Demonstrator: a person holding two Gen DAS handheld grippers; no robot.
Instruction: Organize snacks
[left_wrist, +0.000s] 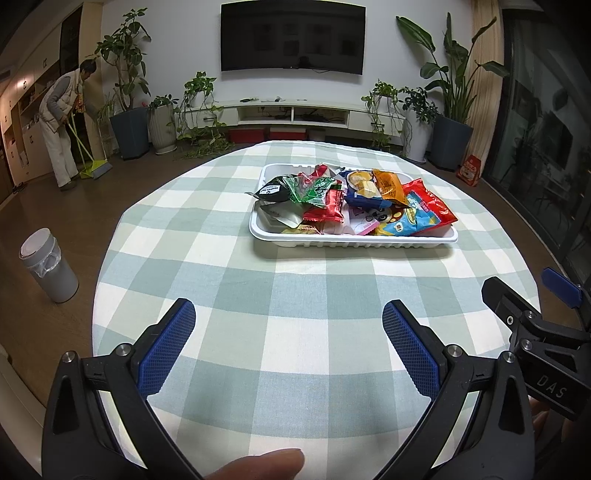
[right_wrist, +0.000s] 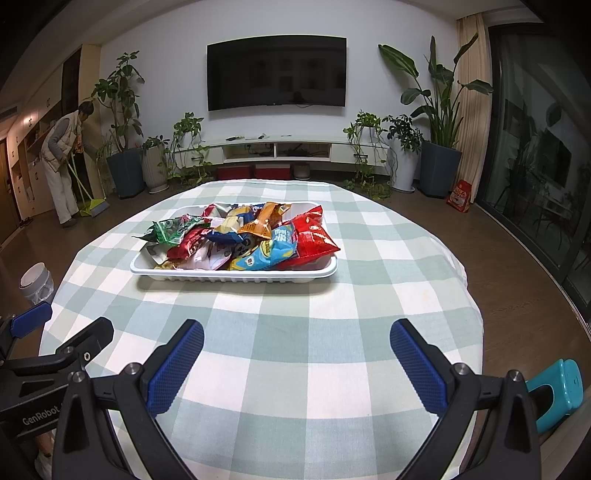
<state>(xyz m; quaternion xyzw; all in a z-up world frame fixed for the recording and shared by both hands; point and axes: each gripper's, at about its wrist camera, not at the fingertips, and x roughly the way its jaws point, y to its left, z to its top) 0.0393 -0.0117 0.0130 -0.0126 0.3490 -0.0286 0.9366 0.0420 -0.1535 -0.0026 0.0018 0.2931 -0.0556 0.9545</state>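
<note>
A white plastic tray (left_wrist: 354, 240) sits on the checked tablecloth, heaped with snack packets: a red bag (left_wrist: 430, 203), an orange packet (left_wrist: 388, 184), green packets (left_wrist: 314, 189). In the right wrist view the tray (right_wrist: 236, 275) lies ahead and left, with the red bag (right_wrist: 314, 236) on its right side. My left gripper (left_wrist: 288, 314) is open and empty, hovering over the cloth short of the tray. My right gripper (right_wrist: 297, 334) is open and empty too, beside the left one. The right gripper's body shows in the left wrist view (left_wrist: 535, 325).
The round table's edge (right_wrist: 476, 306) drops off at the right. A grey bin (left_wrist: 48, 269) stands on the floor at the left. A teal stool (right_wrist: 557, 391) is at the lower right. A person sweeps (left_wrist: 64, 122) at the far left.
</note>
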